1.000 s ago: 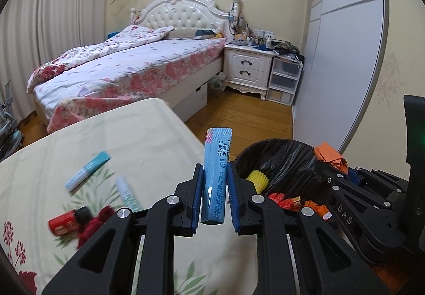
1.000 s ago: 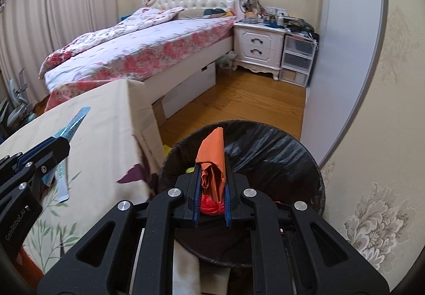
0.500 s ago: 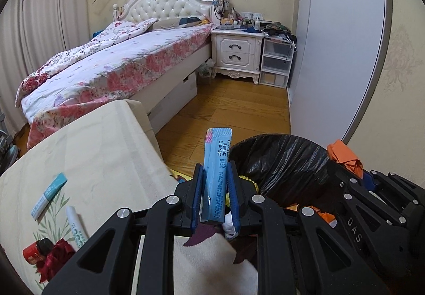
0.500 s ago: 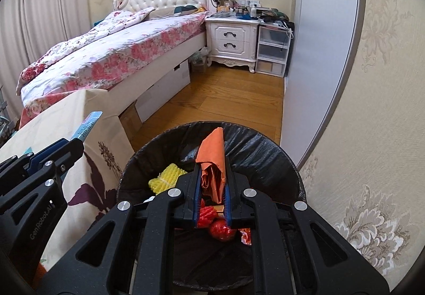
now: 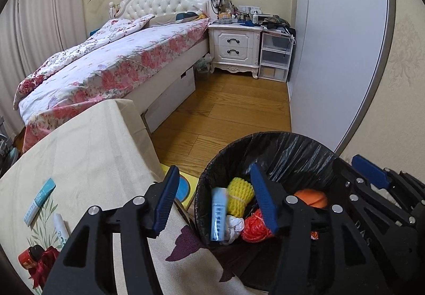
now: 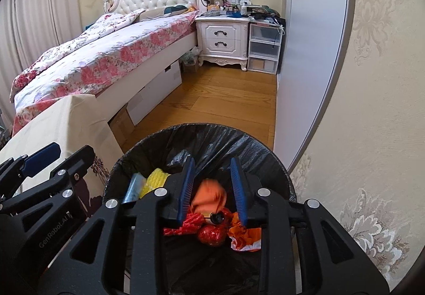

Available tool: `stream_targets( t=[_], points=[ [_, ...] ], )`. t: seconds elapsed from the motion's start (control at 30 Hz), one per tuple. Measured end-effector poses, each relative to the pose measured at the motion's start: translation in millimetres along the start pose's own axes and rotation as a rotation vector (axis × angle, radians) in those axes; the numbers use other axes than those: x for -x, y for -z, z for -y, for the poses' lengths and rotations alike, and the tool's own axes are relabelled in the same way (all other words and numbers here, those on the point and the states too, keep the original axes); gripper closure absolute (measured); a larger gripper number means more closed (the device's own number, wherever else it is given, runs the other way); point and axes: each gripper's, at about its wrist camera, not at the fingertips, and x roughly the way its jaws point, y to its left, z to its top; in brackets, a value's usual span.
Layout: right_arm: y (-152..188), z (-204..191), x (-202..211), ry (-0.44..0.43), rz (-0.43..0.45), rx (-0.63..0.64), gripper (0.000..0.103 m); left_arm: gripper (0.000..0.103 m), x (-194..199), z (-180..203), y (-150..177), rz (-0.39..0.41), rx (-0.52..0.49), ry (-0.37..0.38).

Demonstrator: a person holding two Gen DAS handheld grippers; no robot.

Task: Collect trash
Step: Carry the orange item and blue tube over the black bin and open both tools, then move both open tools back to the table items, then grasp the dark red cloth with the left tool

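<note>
1. Left gripper: the fingers are opening and grasp nothing. The blue tube that was clamped between them a moment ago now stands loose in the trash bin, at 9 o'clock of the bin's contents and touching the yellow foam net.
2. Right gripper: the fingers are opening. The orange wrapper they held a second ago appears blurred below the gap and no pad presses on it; it reads as released over the bin.
3. Both grippers have shifted from beside the counter to above the bin rim.
4. Meaning for the task: two pieces are deposited.
5. Remaining on the counter, at 8 o'clock of the left view: a teal packet, a white tube, and a red bottle beside a dark red ribbon.
6. Judged next step: return both grippers to the counter for these pieces.
</note>
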Motion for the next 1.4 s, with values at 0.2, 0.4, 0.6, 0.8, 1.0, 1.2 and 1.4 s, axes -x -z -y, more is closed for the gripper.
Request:
stream_targets(
  t=[0.2, 0.4, 0.6, 0.8, 1.0, 1.2, 1.4],
  points=[
    [-1, 3, 1, 0.024, 0.009, -0.008, 0.066, 0.037, 1, -5, 2, -0.005, 0.018, -0.008],
    [-1, -1, 7, 0.027, 0.018, 0.006, 0.054, 0.029, 15, -16, 3, 0.012, 0.039, -0.033],
    [0, -15, 18, 0.005, 0.034, 0.03, 0.042, 0.026, 37, -41, 11, 0.024, 0.076, -0.087],
    [5, -41, 30, -0.054, 0.034, 0.08, 0.042, 0.025, 65, -78, 27, 0.035, 0.13, -0.162],
    [16, -75, 42, -0.132, 0.019, 0.138, 0.042, 0.025, 87, -111, 50, 0.02, 0.182, -0.228],
    [31, -101, 51, -0.18, 0.001, 0.204, 0.042, 0.025, 93, -133, 77, -0.028, 0.211, -0.27],
    [46, -113, 59, -0.199, -0.022, 0.25, 0.042, 0.025, 91, -150, 93, -0.072, 0.25, -0.272]
  ],
)
